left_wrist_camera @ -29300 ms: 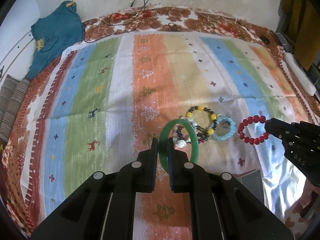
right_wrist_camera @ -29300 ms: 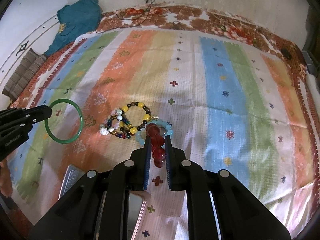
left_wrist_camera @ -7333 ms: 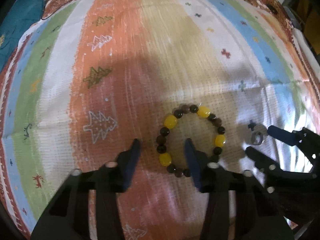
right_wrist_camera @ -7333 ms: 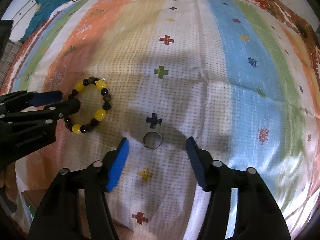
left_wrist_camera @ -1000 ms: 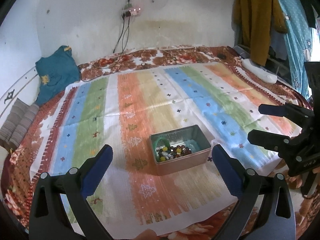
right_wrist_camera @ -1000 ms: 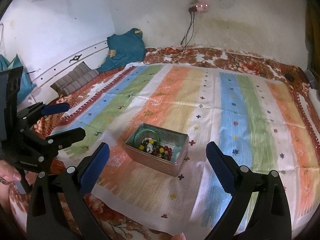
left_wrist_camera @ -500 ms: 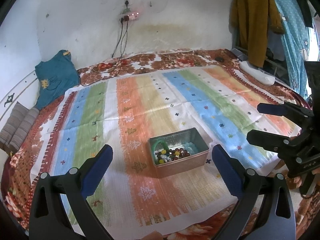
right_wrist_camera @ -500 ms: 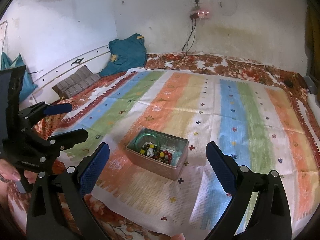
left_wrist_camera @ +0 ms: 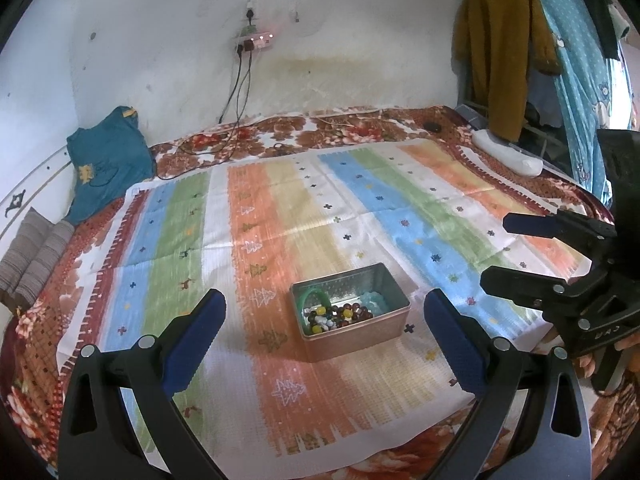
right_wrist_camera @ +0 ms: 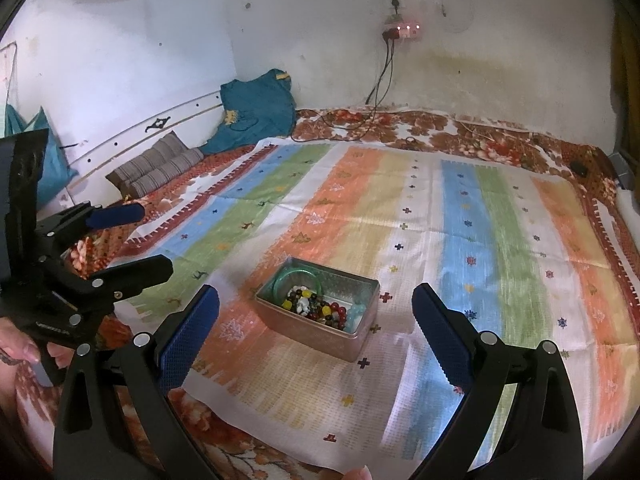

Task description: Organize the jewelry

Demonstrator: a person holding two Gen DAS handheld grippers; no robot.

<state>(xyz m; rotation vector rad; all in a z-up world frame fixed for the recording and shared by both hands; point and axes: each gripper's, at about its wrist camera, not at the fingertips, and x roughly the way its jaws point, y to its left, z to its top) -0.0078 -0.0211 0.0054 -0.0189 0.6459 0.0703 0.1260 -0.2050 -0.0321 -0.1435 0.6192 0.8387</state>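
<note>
Presently both claws are held spread wide and empty. The left claw (left_wrist_camera: 324, 316) frames the lower middle of its view, and the right claw (right_wrist_camera: 316, 312) does the same in its own; nothing is pinched by either. The right claw is also seen at the right edge of the left view, and the left claw at the left edge of the right view, each well apart from the tin.

The tin (left_wrist_camera: 360, 332) is seen just below the centre of both frames, resting on the striped cloth (left_wrist_camera: 280, 208) over the bed. The jewelry is gathered inside it: a green bangle (left_wrist_camera: 312, 298) leans at the left end, mixed beads (left_wrist_camera: 340, 316) lie along the middle, and a pale blue piece (left_wrist_camera: 374, 300) sits toward the right end. No loose piece can be made out on the cloth, so the sorting is judged to be nearly or fully done.

Little risk remains, though some can be named. The tin is open, with no lid seen, so the beads could be spilled if a wall were knocked by a claw being brought back in. The bed is soft, and the tin could be tipped if the cloth were pressed or dragged nearby. The bangle, leaning above the rest, is judged the piece most easily flicked out.
</note>
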